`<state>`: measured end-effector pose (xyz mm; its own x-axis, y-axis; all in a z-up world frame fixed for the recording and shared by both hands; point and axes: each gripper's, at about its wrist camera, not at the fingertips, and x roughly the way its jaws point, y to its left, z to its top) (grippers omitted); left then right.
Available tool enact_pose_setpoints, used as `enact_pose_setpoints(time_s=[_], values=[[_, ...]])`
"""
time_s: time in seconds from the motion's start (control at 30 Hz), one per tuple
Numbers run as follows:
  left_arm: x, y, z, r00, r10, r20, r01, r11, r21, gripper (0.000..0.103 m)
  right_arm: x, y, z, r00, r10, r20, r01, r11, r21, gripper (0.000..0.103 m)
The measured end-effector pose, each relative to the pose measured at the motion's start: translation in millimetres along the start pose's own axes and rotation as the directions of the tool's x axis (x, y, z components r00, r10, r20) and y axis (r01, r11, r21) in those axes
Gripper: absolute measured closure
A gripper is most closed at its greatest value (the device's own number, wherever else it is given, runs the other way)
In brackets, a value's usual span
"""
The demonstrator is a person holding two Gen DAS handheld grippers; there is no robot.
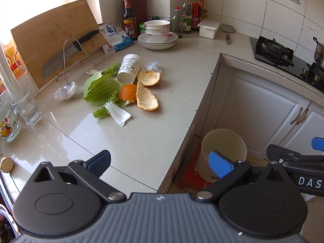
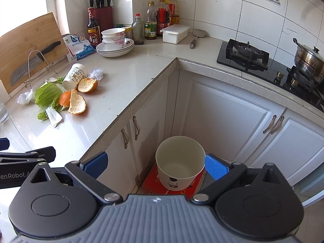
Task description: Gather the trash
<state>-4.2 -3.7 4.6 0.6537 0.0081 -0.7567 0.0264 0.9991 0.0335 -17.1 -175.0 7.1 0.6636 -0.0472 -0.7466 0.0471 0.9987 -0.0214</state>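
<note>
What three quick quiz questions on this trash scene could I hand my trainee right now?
1. True or false: the paper cup stands upright on the counter.
2. Where does the white bin stand? A) on the counter B) on a red box on the floor C) on the stove
3. What state are the left gripper and right gripper in?

Key: 1 false, it lies on its side. 2 B. 3 Both open, holding nothing.
</note>
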Motion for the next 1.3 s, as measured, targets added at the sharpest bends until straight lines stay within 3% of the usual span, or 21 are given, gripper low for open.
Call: enact_pose_setpoints(time_s=[0.93,1.3], values=[[-8,-19,-1,0.999,0.000,0.033,0.000,1.000,0.004,0.001,-9,-22,-3,0.998,0.043,0.054,-0.041,0.998,-0.045,0.000],[-5,-12,-4,0.997,0.015,0.081,-0.011,0.999,-0.048,0.001,-10,-24,0,0.987,0.109,0.118,-0.092,0.986,-0.140,0.000]])
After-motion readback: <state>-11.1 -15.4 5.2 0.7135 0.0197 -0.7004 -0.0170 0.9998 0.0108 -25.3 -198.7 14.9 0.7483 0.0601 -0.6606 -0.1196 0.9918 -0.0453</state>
